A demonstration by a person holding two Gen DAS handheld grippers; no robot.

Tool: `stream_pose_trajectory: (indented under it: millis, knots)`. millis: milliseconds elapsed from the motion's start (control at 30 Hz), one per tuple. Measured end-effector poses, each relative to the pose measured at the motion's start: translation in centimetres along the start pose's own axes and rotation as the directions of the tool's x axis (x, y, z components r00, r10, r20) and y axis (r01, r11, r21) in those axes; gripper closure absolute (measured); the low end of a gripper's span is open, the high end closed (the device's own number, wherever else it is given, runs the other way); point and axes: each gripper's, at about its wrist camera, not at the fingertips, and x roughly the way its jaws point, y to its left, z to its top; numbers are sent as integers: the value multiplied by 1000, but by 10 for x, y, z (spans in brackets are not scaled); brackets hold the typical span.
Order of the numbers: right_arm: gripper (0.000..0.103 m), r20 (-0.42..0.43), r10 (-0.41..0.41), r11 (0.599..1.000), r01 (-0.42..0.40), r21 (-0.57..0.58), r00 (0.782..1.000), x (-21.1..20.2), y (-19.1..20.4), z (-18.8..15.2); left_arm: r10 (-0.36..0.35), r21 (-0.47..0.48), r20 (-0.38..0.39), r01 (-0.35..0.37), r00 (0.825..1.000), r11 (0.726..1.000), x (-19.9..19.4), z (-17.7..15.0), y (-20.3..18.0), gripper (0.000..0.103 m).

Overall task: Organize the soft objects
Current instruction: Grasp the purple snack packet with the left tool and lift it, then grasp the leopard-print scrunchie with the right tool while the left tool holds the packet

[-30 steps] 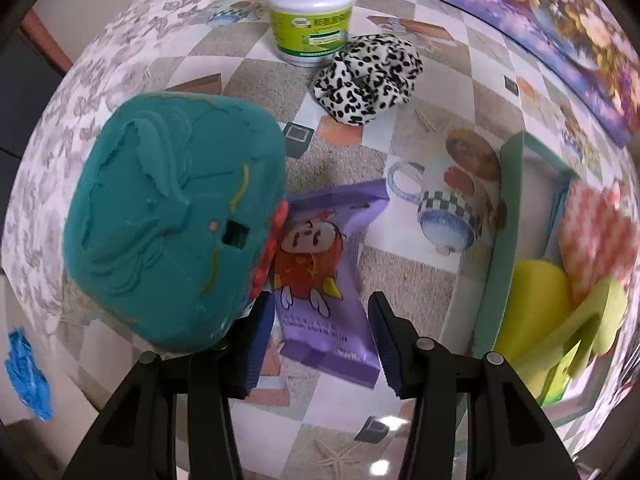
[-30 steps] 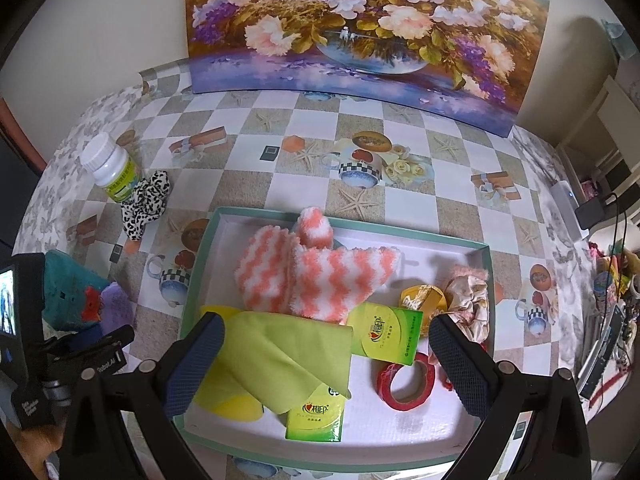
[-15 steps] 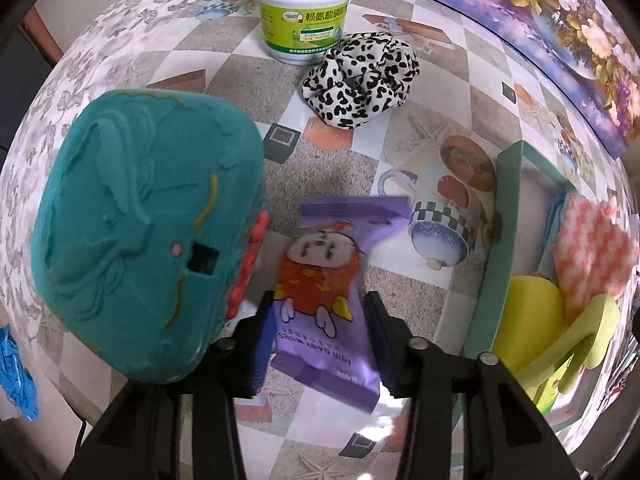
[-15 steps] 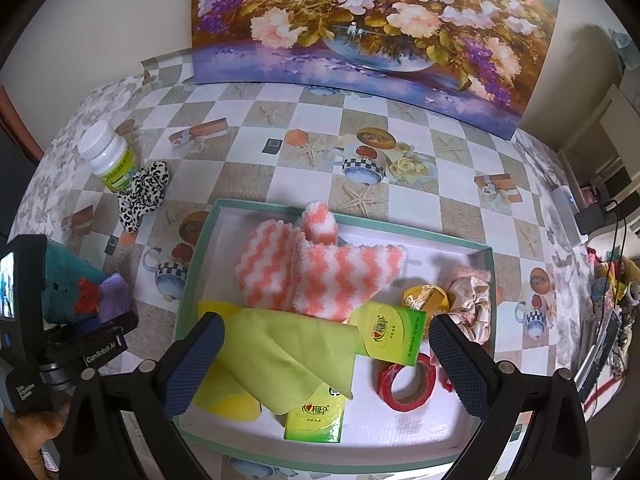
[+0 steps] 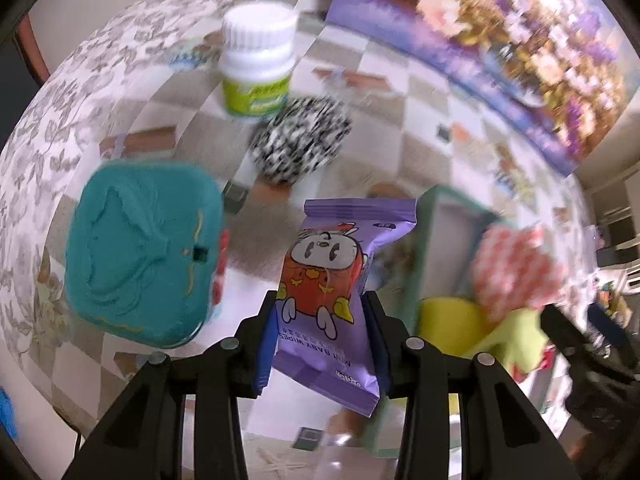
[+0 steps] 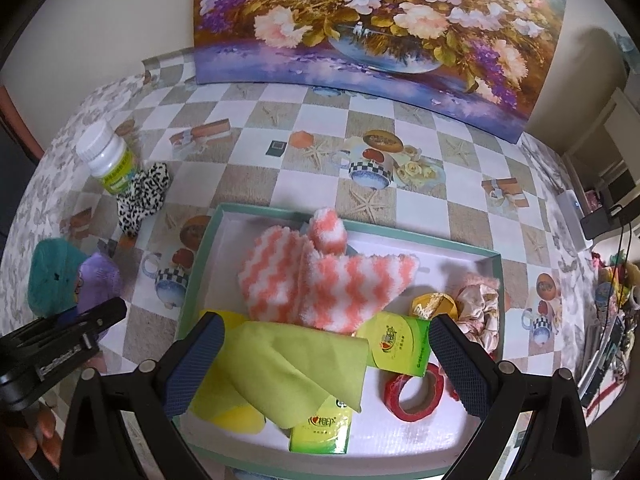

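Note:
My left gripper point(image 5: 321, 304) is shut on a purple pack of baby wipes point(image 5: 332, 280) and holds it up off the table, tilted. The right wrist view shows this same pack point(image 6: 100, 276) at the far left, beside the left gripper's finger point(image 6: 100, 314). A teal soft pouch point(image 5: 140, 248) lies on the table to its left. A black-and-white spotted scrunchie point(image 5: 300, 144) lies farther back. My right gripper point(image 6: 326, 332) hangs open over the green-rimmed tray point(image 6: 360, 224), above a yellow-green cloth point(image 6: 296, 364) and an orange-and-white fluffy sock point(image 6: 328, 276).
A white bottle with a green label point(image 5: 258, 64) stands behind the scrunchie. The tray also holds green tissue packs point(image 6: 400, 346), a red tape roll point(image 6: 414, 392), a pale scrunchie point(image 6: 478, 304) and a yellow sponge point(image 6: 236, 416). A flower painting point(image 6: 380, 20) leans on the wall.
The left gripper's fingers closed on the purple wipes pack and lifted it off the table, away from the teal pouch. The right gripper has stayed over the tray.

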Motion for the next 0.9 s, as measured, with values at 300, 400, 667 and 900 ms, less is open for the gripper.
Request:
stream_pose_trajectory:
  millis: [300, 400, 667, 900]
  knots:
    - [0, 42, 13, 1000, -13, -5, 999, -4, 6, 8, -18, -41, 123, 24, 992, 999, -19, 27, -28, 61]
    - [0, 46, 15, 1000, -14, -15, 999, 0, 12, 13, 16, -49, 153, -8, 988, 999, -23, 37, -26, 61]
    - [0, 28, 21, 998, -19, -56, 999, 16, 35, 27, 85, -112, 200, -64, 976, 992, -29, 64, 5, 61]
    - [0, 35, 73, 994, -70, -86, 997, 25, 64, 45, 112, -179, 204, -75, 973, 981, -27, 83, 38, 61]
